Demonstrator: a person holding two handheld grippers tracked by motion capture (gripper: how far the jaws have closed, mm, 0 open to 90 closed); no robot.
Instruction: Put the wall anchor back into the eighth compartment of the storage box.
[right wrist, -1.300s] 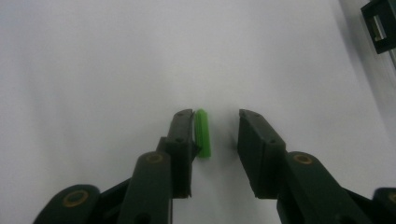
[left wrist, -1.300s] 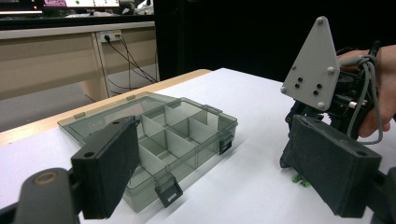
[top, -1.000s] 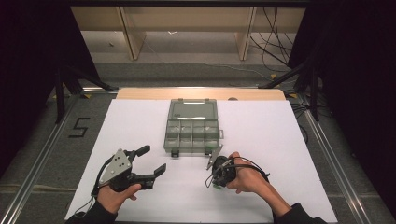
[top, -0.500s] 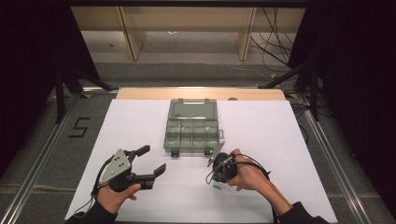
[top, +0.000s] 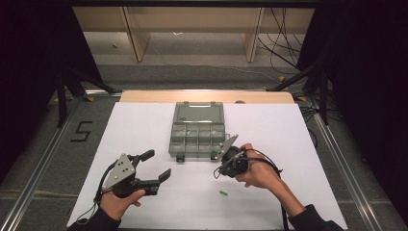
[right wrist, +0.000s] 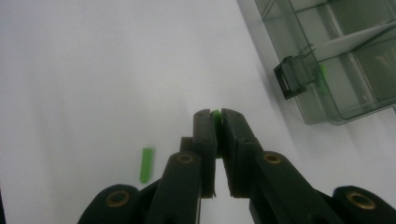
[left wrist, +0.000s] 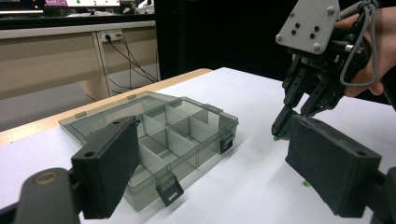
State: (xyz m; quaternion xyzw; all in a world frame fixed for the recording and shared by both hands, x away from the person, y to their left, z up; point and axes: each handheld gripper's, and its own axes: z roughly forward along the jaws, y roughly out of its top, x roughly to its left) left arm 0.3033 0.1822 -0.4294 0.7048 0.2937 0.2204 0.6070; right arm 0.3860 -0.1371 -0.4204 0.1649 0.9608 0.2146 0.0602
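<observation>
On the left, our left gripper (top: 153, 165) hovered over the near-left part of the white table sheet (top: 144, 120), its black padded jaws spread wide with nothing between them — idle, as far as we could judge.

In the middle, toward the far side, lay the smoky grey transparent plastic compartment box (top: 197, 137), its lid thrown back flat and its dividers exposed. From the left gripper view the compartments (left wrist: 173, 135) looked bare, though the tinted walls hid some corners, so we could not be sure; a faint green streak by the latch in the right gripper view may have been only a reflection.

To the right of the box, our right gripper (top: 217, 172) pointed down at the sheet near the box's near-right corner. Its jaws were pressed together on a small bright green plastic peg (right wrist: 216, 115), only the tip showing between the pads, lifted just clear of the table.

A second small green plastic peg (top: 223, 193) lay loose on the sheet, near us and just right of centre.

We judged the sorting barely begun — one peg picked up and not yet in the box, one waiting on the table.
</observation>
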